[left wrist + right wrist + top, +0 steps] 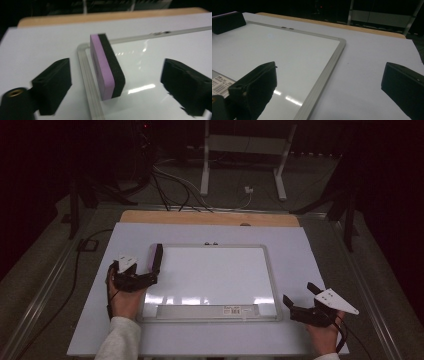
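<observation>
The room beyond the counter [100, 320] is lying in darkness, with little to make out there. The eraser [106, 67] is standing on its edge at the left rim of the whiteboard [210, 275], purple face toward the rim, black felt toward the board. The left gripper [142, 280] is sitting just short of it, fingers [53, 85] spread wide and touching nothing. The right gripper [300, 300] is resting near the board's lower right corner, fingers also wide and empty. A barcode label [220, 86] is being cut off by the right gripper view's edge.
</observation>
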